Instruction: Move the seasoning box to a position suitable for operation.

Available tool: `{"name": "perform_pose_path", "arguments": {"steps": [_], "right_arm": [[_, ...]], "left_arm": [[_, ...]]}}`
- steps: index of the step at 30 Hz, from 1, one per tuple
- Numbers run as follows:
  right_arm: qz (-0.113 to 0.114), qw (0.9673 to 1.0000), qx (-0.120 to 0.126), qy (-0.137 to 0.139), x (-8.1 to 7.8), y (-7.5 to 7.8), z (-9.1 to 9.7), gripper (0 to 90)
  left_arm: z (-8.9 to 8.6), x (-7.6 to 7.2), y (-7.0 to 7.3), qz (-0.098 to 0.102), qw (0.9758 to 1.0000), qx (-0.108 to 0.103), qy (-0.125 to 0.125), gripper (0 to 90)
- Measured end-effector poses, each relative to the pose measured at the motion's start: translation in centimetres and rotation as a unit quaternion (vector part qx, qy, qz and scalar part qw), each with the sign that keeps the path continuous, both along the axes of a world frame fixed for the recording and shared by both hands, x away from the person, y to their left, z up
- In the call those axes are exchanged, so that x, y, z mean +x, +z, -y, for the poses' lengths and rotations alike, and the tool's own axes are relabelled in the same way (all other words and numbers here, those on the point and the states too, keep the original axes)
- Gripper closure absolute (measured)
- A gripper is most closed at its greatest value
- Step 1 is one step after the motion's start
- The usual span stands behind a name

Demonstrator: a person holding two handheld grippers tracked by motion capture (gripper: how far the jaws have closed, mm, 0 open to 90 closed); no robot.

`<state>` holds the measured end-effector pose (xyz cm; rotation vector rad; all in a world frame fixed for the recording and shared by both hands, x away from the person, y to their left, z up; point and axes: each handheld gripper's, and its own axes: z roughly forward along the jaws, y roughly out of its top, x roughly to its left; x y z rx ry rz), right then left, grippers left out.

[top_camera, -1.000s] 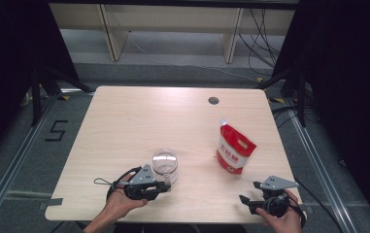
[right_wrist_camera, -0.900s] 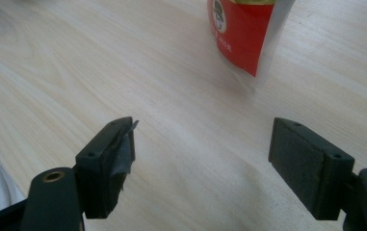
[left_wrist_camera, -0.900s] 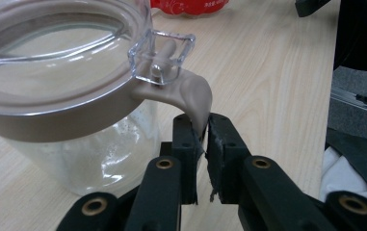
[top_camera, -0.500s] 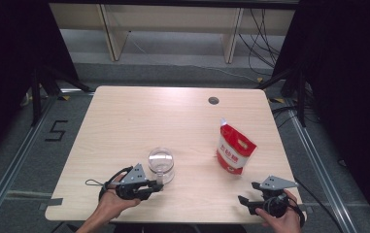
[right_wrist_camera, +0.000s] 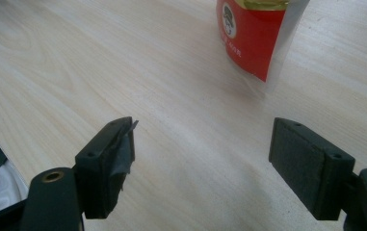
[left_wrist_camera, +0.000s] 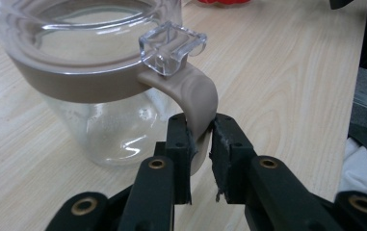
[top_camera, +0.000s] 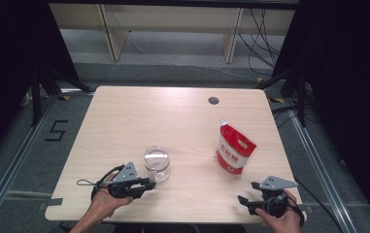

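The desk (top_camera: 124, 116) carries two things: the red-and-white pouch (top_camera: 234, 150) standing toward the right edge, and the clear jar (top_camera: 157, 163) with its tan collar standing near the front edge, a little left of the middle. The jar is upright, its long axis vertical and its open mouth facing up; its tan handle (left_wrist_camera: 196, 98) sticks out from the collar toward the front-left corner, straight at your left hand.

You are at the handle step with your left gripper (left_wrist_camera: 201, 144). Its jaws sit narrow on either side of the handle's lower curve and have just been easing apart; the left pad looks in contact, while a slit shows at the right pad, so I judge the grip loose, not firm.

Your right gripper (right_wrist_camera: 203, 149) rests wide apart and empty near the front-right corner, aimed at the pouch.

If you mean to lift the jar, the next move calls for closing squarely on the handle first; if you are letting go, draw back along the handle's line so the jar does not tip
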<state>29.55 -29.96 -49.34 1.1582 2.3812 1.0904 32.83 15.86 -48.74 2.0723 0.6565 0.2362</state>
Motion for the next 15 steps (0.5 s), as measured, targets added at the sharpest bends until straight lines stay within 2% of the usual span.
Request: {"name": "perform_pose_path", "arguments": {"steps": [1,4,7,8,9,10,11,12,13,15], "right_arm": [[0.005,1.0000,-0.005,0.003,0.1,0.0,0.1,25.2],[0.002,1.0000,-0.001,0.004,0.1,0.0,0.0,25.2],[-0.003,1.0000,0.001,-0.002,0.0,0.0,-0.1,25.2],[0.005,1.0000,-0.006,0.003,0.1,0.0,0.1,25.2],[0.001,1.0000,0.000,0.004,0.1,0.0,0.0,25.2],[0.000,1.0000,0.001,0.005,0.1,-0.1,0.0,25.2],[0.000,1.0000,0.001,0.005,0.1,-0.1,0.0,25.2],[0.000,0.9999,0.003,0.015,0.2,-0.1,0.0,25.2],[-0.006,0.9999,0.003,0.009,0.1,-0.1,0.0,25.2],[0.001,0.9999,0.004,0.011,0.2,-0.1,0.1,25.2]], "left_arm": [[-0.1,-0.1,0.1,-0.007,0.9999,0.002,0.007,76.9],[-0.5,-0.1,0.1,-0.003,0.9998,0.004,0.022,76.1],[-0.9,-0.1,0.0,0.000,0.9995,-0.004,0.032,75.4],[-1.1,-0.1,0.0,0.000,0.9994,0.003,0.035,75.1],[-1.2,-0.1,0.1,0.000,0.9991,0.003,0.041,74.9],[-1.5,0.0,0.1,0.002,0.9989,0.015,0.044,74.4],[-1.6,0.0,0.1,0.005,0.9989,0.009,0.046,74.4],[-2.0,0.2,0.2,0.011,0.9985,0.019,0.050,74.1],[-2.0,0.2,0.1,0.008,0.9978,0.012,0.064,73.8],[-2.6,0.4,0.2,0.021,0.9969,0.030,0.070,73.1]]}}
